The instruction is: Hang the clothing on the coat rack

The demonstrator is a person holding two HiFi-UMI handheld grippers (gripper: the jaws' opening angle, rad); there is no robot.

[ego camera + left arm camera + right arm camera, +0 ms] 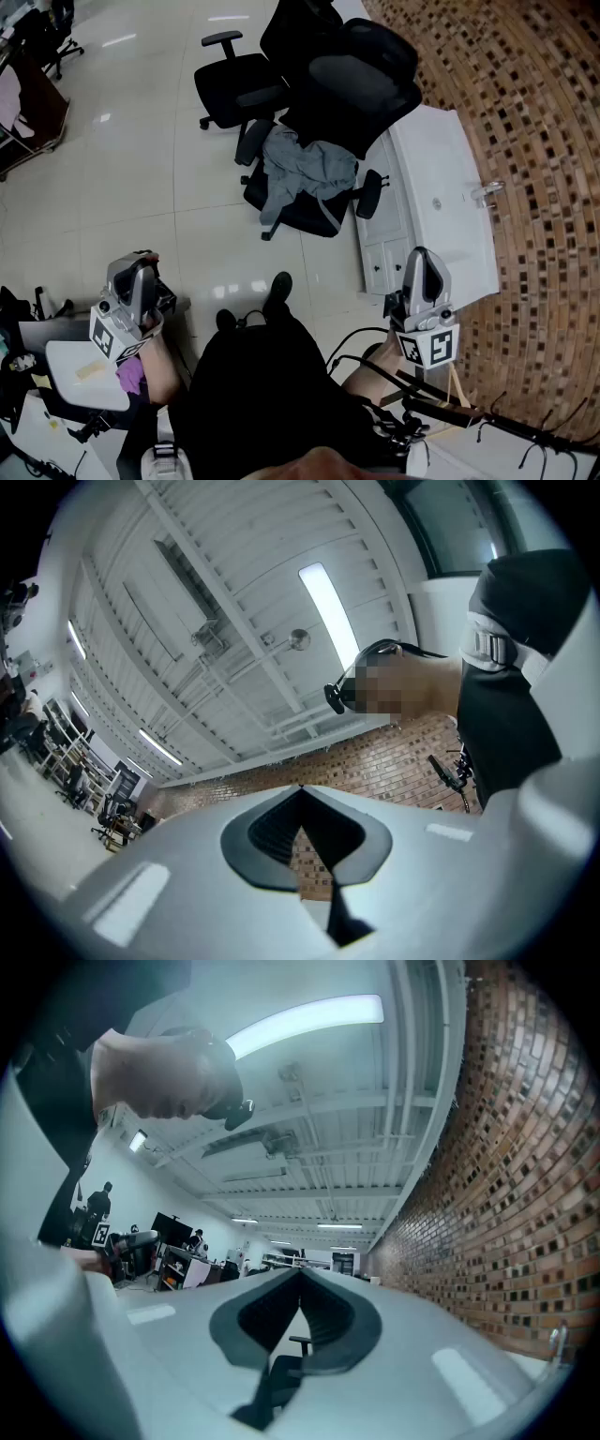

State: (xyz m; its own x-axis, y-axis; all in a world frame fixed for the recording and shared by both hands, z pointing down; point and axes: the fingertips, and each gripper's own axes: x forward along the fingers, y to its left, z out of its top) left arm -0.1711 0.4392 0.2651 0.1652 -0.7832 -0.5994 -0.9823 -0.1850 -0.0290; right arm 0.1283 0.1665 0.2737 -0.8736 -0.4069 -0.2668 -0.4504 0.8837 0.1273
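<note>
A grey garment (307,171) lies crumpled on the seat of a black office chair (349,89) out on the floor ahead. A black rack with hooked arms (511,429) shows at the bottom right, close to my right side. My left gripper (141,269) is held low at the left, and my right gripper (420,261) is held low at the right; both are far from the garment. In the left gripper view the left gripper (300,790) points up at the ceiling, jaws shut and empty. The right gripper (300,1272) is likewise shut on nothing.
A second black chair (242,80) stands behind the first. A white cabinet (441,202) runs along the brick wall (534,112) at the right. A small white table (80,375) and cables lie at the lower left. The glossy floor (141,141) stretches to the left.
</note>
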